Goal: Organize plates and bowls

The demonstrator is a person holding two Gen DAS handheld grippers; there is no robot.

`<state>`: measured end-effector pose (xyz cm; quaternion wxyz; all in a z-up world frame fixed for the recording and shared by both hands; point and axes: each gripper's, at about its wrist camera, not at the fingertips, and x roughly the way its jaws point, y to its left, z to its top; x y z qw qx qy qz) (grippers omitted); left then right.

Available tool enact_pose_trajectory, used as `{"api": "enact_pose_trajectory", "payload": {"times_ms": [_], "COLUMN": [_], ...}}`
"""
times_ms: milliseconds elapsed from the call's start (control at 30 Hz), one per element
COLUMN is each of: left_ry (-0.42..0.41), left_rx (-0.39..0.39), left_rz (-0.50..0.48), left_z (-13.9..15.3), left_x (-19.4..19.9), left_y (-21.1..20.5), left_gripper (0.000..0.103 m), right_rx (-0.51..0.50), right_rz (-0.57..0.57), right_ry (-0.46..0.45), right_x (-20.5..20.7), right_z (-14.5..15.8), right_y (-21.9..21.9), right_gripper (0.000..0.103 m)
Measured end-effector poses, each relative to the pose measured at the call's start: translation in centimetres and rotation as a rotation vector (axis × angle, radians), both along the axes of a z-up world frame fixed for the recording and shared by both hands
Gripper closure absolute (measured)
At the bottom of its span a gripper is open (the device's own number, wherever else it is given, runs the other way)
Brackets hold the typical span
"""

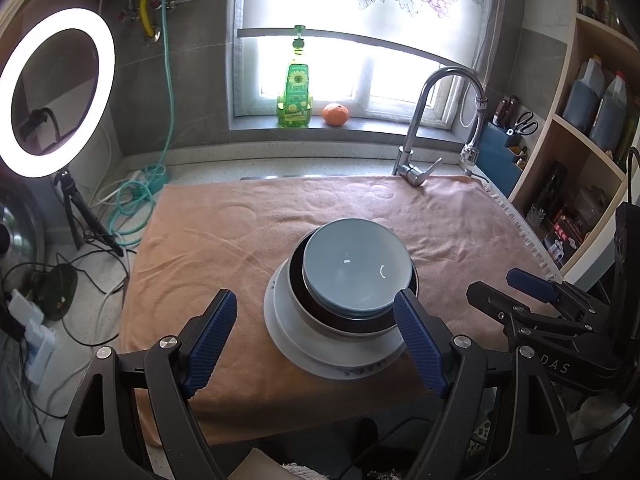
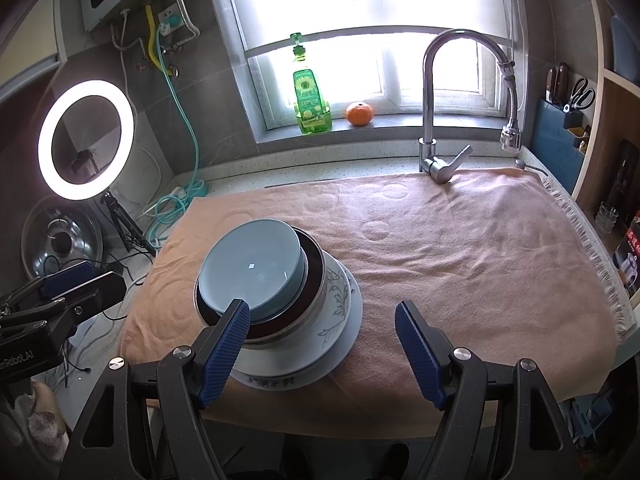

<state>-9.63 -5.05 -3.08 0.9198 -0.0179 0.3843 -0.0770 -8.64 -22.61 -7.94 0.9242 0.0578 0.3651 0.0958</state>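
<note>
One stack of dishes stands on the orange towel (image 1: 224,248) (image 2: 460,248). On top sits a blue-grey bowl (image 1: 356,266) (image 2: 250,268), inside a dark brown bowl (image 1: 344,320) (image 2: 298,312), on white plates (image 1: 280,332) (image 2: 340,328), one with a leaf pattern. My left gripper (image 1: 316,316) hovers open just in front of the stack, nothing between its blue pads. My right gripper (image 2: 322,324) is open too, with the stack's near right edge before its left pad. Each gripper also shows at the edge of the other's view, right gripper (image 1: 532,292) and left gripper (image 2: 60,292).
A chrome faucet (image 1: 428,128) (image 2: 436,120) rises behind the towel. A green bottle (image 1: 295,92) (image 2: 310,100) and an orange (image 1: 335,114) (image 2: 359,114) sit on the windowsill. A ring light (image 1: 56,92) (image 2: 86,140), cables and a pot lid (image 2: 60,240) crowd the left; shelves (image 1: 580,140) stand right.
</note>
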Motion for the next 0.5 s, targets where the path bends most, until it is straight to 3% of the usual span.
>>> {"api": "enact_pose_trajectory", "payload": {"times_ms": [500], "left_ry": [-0.002], "left_rx": [0.005], "left_rz": [0.006], "left_z": [-0.08], "left_x": [0.4], "left_y": [-0.18], "left_gripper": [0.022], "right_rx": [-0.001], "right_rz": [-0.003], "right_ry": [0.014], "right_x": [0.49], "right_z": [-0.27], "right_y": [-0.24], "right_gripper": [0.031]}}
